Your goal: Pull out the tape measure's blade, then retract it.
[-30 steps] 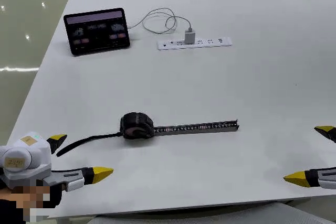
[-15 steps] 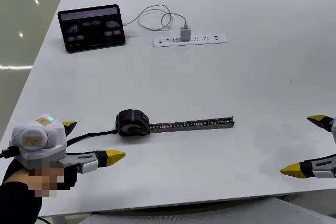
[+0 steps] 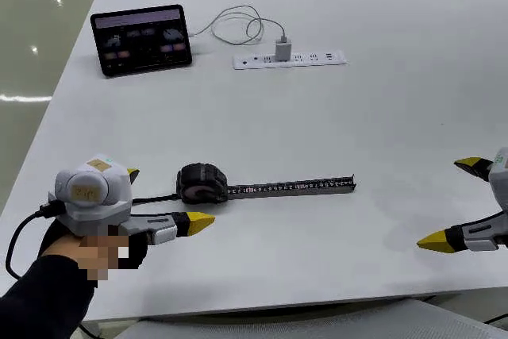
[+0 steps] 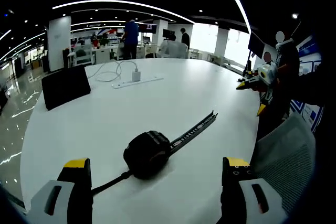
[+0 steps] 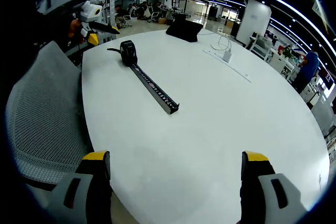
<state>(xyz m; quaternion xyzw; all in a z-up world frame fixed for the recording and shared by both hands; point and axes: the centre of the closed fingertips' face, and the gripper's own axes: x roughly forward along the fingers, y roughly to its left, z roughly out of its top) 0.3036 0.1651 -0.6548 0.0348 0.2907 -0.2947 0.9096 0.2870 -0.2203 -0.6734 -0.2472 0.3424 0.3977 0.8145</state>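
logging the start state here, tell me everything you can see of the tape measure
The tape measure has a rounded black case resting on the white table. Its dark blade, with pale markings, is pulled out straight along the table and ends in a small hook. A thin black strap trails from the case's opposite side. The open left gripper sits just short of the case, not touching it.

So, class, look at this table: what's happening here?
A person holds a yellow-tipped claw in each hand over a white table. The round black tape measure lies on it with its dark blade partly pulled out and flat. The left claw is open beside the tape measure, not touching it. The right claw is open too, well clear of the blade's tip. Nothing is gripped.
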